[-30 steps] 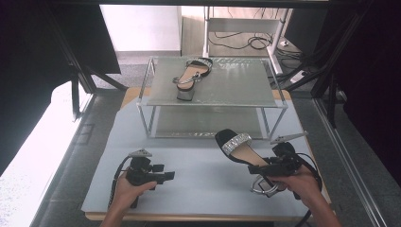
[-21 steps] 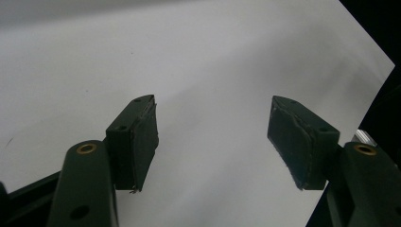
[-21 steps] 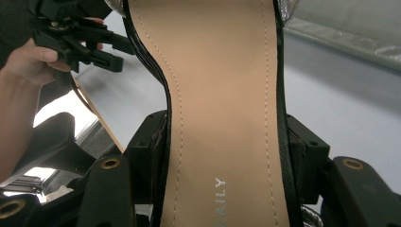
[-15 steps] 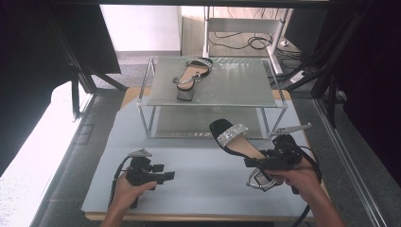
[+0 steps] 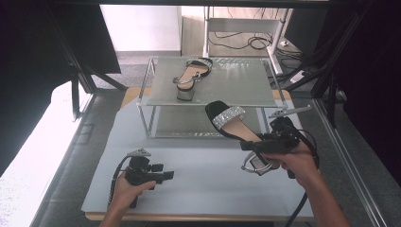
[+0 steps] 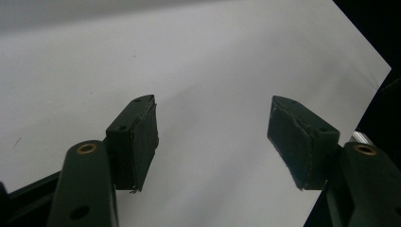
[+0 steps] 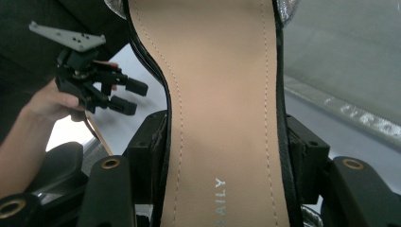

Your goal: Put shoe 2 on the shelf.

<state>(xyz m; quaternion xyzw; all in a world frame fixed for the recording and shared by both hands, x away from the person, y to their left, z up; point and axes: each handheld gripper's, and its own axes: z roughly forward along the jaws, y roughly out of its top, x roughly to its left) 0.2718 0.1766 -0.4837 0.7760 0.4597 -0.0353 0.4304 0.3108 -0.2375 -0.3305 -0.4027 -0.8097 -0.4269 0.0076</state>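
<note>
Above the right half of the bench, the right tool grasps a black heeled sandal by the sides of its sole, near the heel end. The sandal is lifted clear of the pale sheet, its toe pointing up and away toward the glass-topped rack, with the glittering silver strap across the front and the ankle buckle loop hanging below the hand. In the right gripper view the tan insole runs straight up between the two black jaws, which press against the sandal's black edges on either side.

On the rack's upper glass shelf lies the matching sandal, resting flat, well apart from the held one.

At the front left of the bench, the left tool rests low over the sheet in the person's left hand, its jaws spread wide with nothing between them; the left gripper view shows bare pale sheet between the two pads.
</note>
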